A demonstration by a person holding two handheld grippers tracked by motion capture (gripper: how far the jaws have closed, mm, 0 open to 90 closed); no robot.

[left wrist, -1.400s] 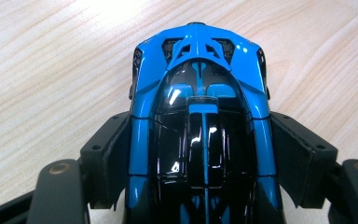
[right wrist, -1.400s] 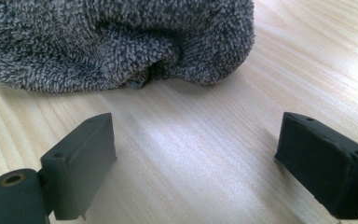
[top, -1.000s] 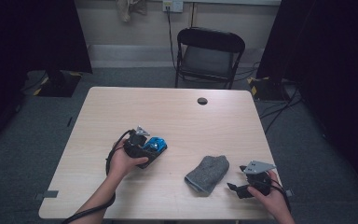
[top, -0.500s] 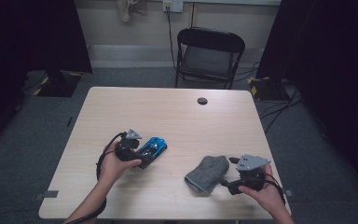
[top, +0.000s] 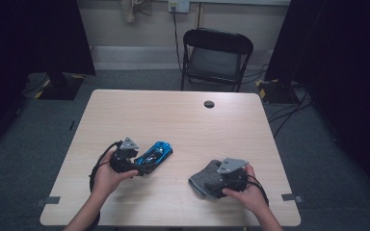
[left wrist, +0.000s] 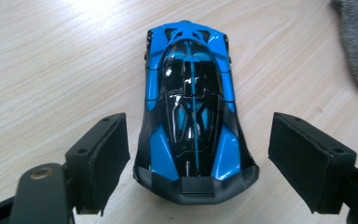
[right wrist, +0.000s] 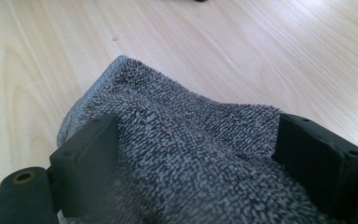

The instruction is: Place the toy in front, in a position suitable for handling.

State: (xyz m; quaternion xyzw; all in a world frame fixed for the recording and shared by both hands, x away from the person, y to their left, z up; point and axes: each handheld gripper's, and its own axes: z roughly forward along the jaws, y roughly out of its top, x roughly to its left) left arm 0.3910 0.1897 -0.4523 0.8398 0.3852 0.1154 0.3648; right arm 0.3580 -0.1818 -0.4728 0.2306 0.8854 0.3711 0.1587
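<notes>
The high view looks forward and down from above the person's side onto the whole pale wooden table (top: 183, 125). Each gripper view sits close and low over that tabletop, the left facing a glossy blue toy car (left wrist: 191, 107), the right a folded grey terry towel (right wrist: 186, 158).

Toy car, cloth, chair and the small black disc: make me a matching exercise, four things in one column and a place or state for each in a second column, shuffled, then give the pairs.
Things:
1. toy car
2. cloth
3. chair
4. black disc

Places or states:
A. on the floor beyond the table
B. between the open jaws of the left gripper
C. alone on the far part of the table
D. bunched between the jaws of the right gripper

Pairs: 1-B, 2-D, 3-A, 4-C
</notes>
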